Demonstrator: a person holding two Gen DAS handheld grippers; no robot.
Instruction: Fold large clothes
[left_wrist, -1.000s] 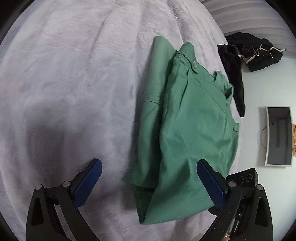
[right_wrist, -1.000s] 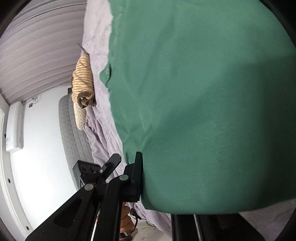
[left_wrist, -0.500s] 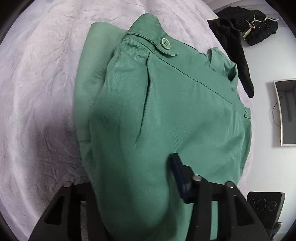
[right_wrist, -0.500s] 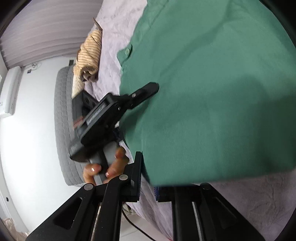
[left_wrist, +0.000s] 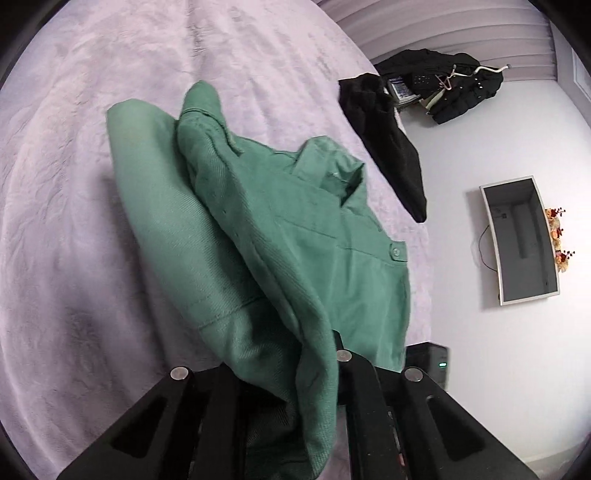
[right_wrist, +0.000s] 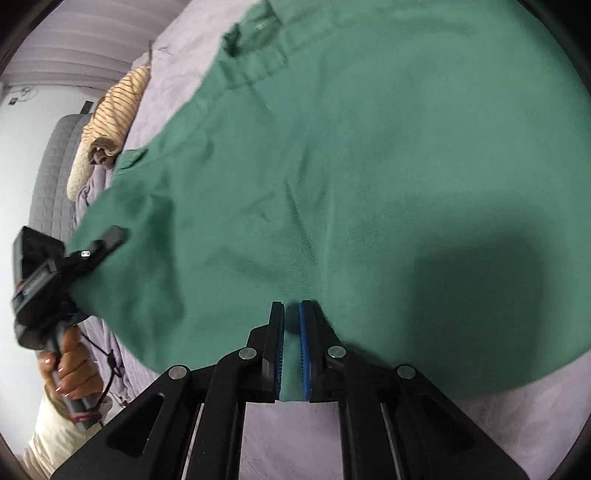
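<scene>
A large green garment (left_wrist: 258, 229) with a collar and buttoned tabs lies partly folded on the lilac bed cover (left_wrist: 110, 55). In the left wrist view my left gripper (left_wrist: 295, 354) is closing tight on a lifted bunch of its near edge, and the cloth drapes over and hides the pads. In the right wrist view the green garment (right_wrist: 369, 166) fills most of the picture. My right gripper (right_wrist: 291, 314) is closing on its hem, with cloth pinched between the blue pads (right_wrist: 303, 343). The left gripper (right_wrist: 107, 240) also shows there, clamped on the garment's left corner and held by a hand (right_wrist: 70, 369).
A black garment (left_wrist: 384, 136) hangs over the bed's far edge, with a dark coat pile and hangers (left_wrist: 454, 85) behind it. A screen (left_wrist: 521, 240) hangs on the white wall. A striped beige garment (right_wrist: 110, 110) lies near the grey headboard (right_wrist: 51, 177).
My left gripper went from wide open above the bed to shut on the garment's edge and lifted it. The right gripper kept its hold on the hem and swung round.
</scene>
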